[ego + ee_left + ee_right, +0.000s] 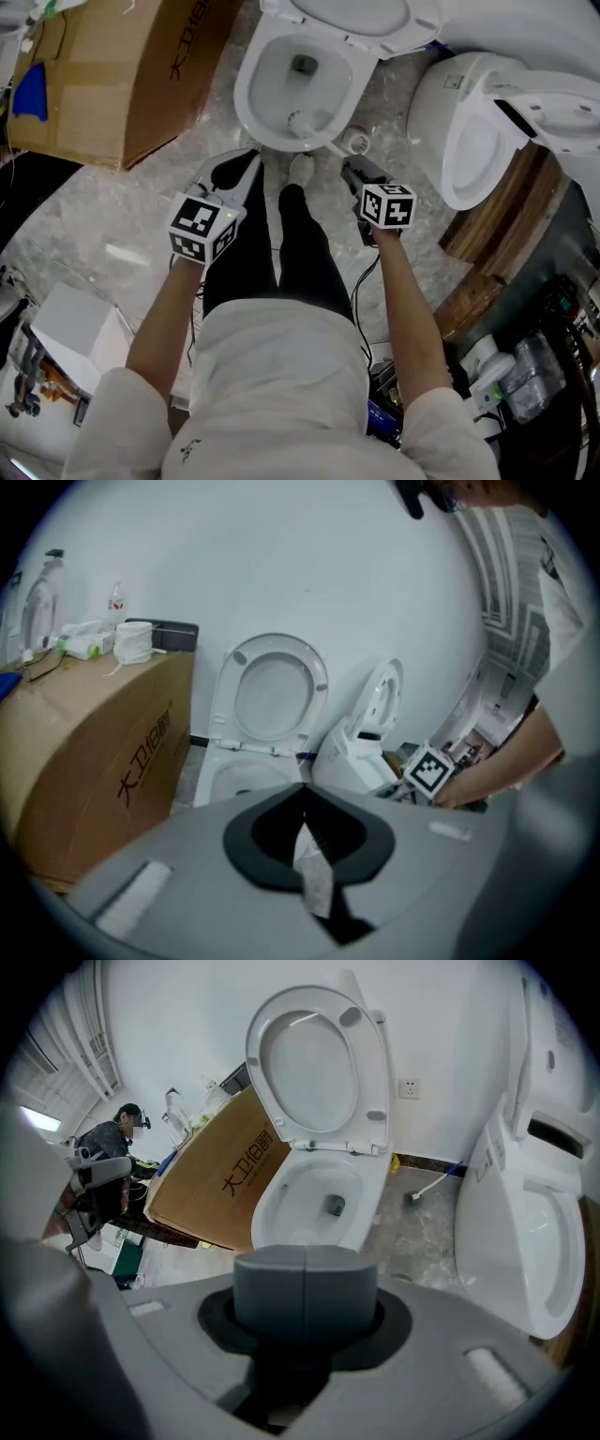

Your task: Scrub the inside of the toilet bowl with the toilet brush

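White plastic toilet brush (302, 123) leans in the white ceramic toilet bowl (248, 94), its handle slanting toward the nearer right tool (358, 171). That and the left tool (246, 161) are closed and empty.

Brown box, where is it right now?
In the head view the cardboard box sits on the floor at the upper left, beside the open toilet and to its left.

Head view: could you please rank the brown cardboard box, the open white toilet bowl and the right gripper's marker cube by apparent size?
1. brown cardboard box, although the frame cuts it off.
2. open white toilet bowl.
3. black-and-white marker cube on the right gripper, smallest despite being nearest the camera.
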Tool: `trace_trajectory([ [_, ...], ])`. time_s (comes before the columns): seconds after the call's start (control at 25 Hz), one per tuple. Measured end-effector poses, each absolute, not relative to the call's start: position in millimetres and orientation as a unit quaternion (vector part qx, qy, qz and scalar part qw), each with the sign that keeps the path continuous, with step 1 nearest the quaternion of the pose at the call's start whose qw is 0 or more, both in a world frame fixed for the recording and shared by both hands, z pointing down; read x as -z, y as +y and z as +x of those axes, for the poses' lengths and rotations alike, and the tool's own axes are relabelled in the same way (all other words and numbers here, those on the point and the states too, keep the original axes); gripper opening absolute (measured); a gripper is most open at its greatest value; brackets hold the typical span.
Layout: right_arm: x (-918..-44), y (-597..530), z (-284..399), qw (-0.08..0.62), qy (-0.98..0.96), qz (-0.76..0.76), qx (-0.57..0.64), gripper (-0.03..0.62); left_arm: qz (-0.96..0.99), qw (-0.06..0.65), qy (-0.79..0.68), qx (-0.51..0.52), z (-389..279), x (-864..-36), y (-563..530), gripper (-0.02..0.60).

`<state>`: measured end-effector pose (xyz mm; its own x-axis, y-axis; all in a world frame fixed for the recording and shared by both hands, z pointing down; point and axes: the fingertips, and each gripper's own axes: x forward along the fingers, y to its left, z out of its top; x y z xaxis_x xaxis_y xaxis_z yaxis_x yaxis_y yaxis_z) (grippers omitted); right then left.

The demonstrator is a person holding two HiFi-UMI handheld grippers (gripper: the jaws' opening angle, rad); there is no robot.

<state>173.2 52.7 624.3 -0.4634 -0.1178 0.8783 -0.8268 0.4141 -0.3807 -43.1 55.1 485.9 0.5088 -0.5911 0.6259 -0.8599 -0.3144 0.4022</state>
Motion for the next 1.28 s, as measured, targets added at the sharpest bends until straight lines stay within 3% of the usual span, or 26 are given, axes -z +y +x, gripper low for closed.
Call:
trace_trajectory([
  [0.52,-644,66,151,0.489,-0.751,0.278,-0.346,0.146,0.791,0.37,-0.448,-0.192,-45,-498,55,-0.014],
  [1.28,-637,86,101,0.545,-0.786,0.187,-0.226,0.149,0.794,0.375,-0.439,-0.193,-60,-506,49,-0.014],
])
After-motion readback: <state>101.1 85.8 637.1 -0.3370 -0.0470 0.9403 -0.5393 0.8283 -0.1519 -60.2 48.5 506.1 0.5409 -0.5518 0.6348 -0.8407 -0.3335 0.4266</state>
